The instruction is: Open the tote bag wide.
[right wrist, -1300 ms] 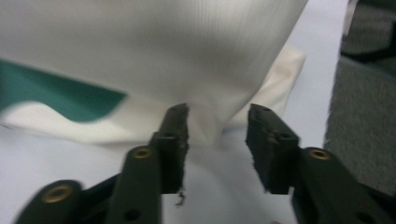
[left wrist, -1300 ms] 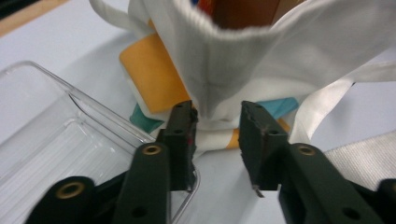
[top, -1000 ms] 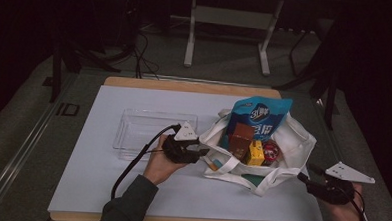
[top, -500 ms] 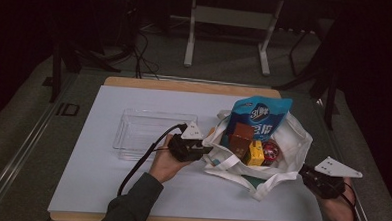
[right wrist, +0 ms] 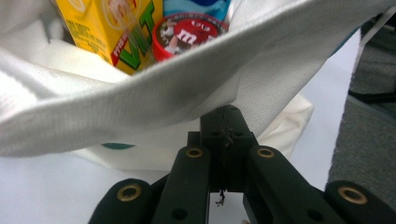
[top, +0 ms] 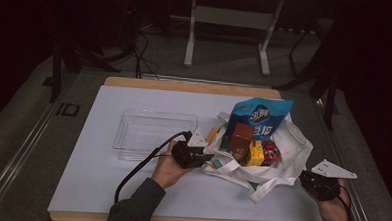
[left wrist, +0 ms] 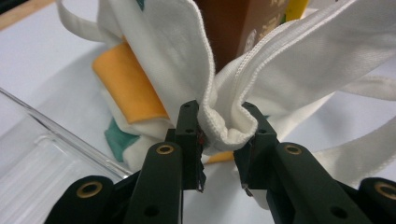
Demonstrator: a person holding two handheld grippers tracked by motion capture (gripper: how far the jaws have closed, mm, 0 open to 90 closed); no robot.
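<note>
A white cloth tote bag [top: 277,161] with teal and orange print lies open on the tabletop [top: 105,186], toward three o'clock. It holds a blue snack pouch [top: 261,116], a brown carton [top: 240,140], a yellow carton [top: 254,153] and a red tin [top: 271,151]. The left hand-held gripper [left wrist: 223,140] has just been closing and pinches the hem at nine o'clock. The right hand-held gripper [right wrist: 224,123], jaws together, grasps the fabric at four o'clock. A clear tray [top: 153,133] sits at the bag's nine o'clock.

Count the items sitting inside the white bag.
4: blue snack pouch at the back, brown carton left, yellow carton in the middle, red round tub right. The bag may hide more.
</note>
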